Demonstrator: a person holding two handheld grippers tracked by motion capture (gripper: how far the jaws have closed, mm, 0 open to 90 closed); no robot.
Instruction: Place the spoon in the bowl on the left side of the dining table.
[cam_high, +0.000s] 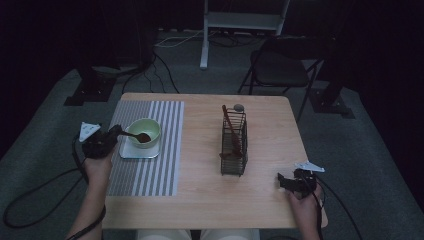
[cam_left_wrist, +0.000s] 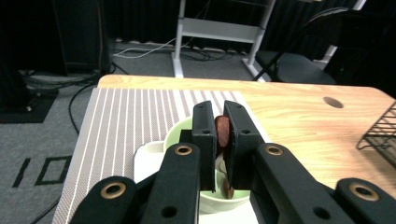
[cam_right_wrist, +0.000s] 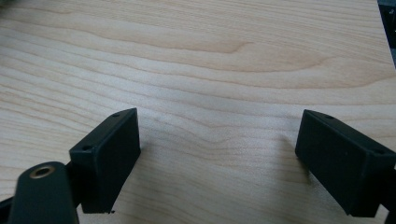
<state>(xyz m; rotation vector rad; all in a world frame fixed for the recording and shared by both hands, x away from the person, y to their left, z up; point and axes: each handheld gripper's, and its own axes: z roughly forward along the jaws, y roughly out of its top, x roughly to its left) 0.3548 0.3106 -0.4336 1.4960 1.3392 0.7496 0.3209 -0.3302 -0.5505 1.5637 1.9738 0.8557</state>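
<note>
Two hand-held grippers are working here, one busy, one idle. Left hand-held gripper (cam_high: 116, 132) is clamping a brown wooden spoon (cam_high: 136, 135) by its handle, jaws closed tight on it; in the left gripper view the reddish-brown wood (cam_left_wrist: 222, 133) is sitting pinched between the pads (cam_left_wrist: 204, 140). Spoon's long axis is running away from the jaws toward the worktop's middle, sloping down, with the bowl end sitting inside the pale green bowl (cam_high: 145, 126). That bowl is resting on a white square tray (cam_high: 131, 152) on the striped placemat (cam_high: 165, 150) at the left of the worktop (cam_high: 270, 200). Key relation: spoon tip is already over and within the bowl rim, directly ahead of the left jaws, so I'm judging the next move as a lower-and-release or a stir, with no sideways travel needed. Left hand is clearly the nearer one. Right hand-held gripper (cam_high: 286, 181) is lying well apart at the near right corner, jaws standing wide open on bare wood (cam_right_wrist: 219, 107), holding nothing. Black wire utensil rack (cam_high: 234, 145) is standing mid-worktop with another wooden utensil (cam_high: 229, 125) upright in it. Risk as I read it: handle tipping the bowl if released off-centre.
</note>
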